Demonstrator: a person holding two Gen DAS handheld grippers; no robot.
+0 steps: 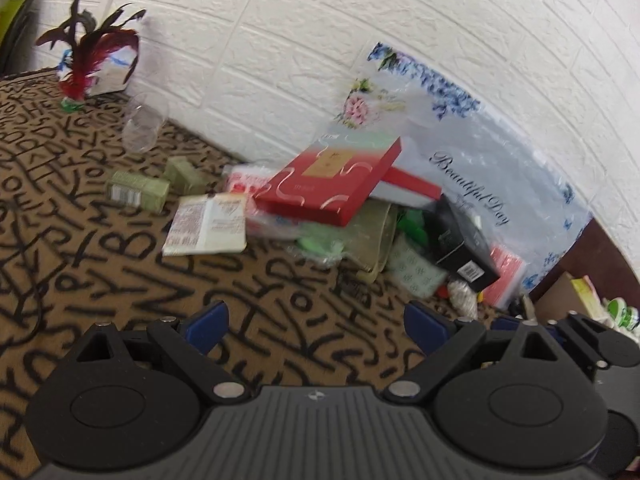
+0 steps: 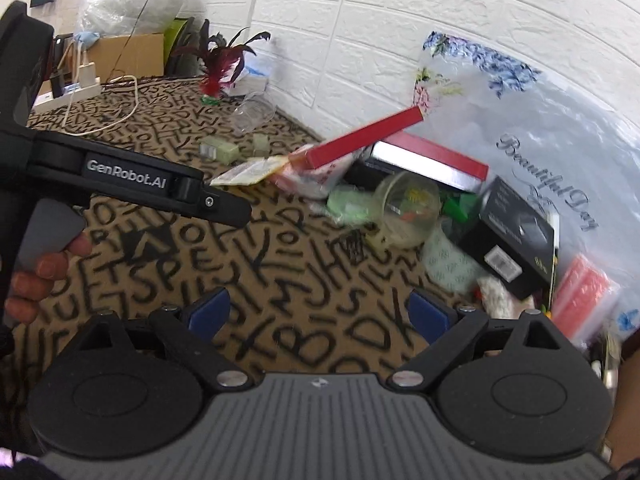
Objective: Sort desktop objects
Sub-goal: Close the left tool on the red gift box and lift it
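Note:
A heap of objects lies against the wall on the letter-patterned tablecloth (image 1: pixel 120 248). A red box lid (image 1: pixel 328 178) leans tilted on top of it; it also shows edge-on in the right wrist view (image 2: pixel 364 136). A black box (image 1: pixel 460 244) (image 2: pixel 508 240), a clear round tub (image 2: pixel 408 208), green items and a white packet (image 1: pixel 206 224) lie around it. Two small green boxes (image 1: pixel 138 190) sit to the left. My left gripper (image 1: pixel 316 322) is open and empty, short of the heap. My right gripper (image 2: pixel 318 316) is open and empty, also short of it.
A floral plastic bag (image 1: pixel 472 168) (image 2: pixel 560 152) leans on the white brick wall behind the heap. A red feather shuttlecock (image 1: pixel 86 68) and a clear cup (image 1: pixel 144 124) stand far left. A cardboard box and power strip (image 2: pixel 72 88) sit at the table's far end.

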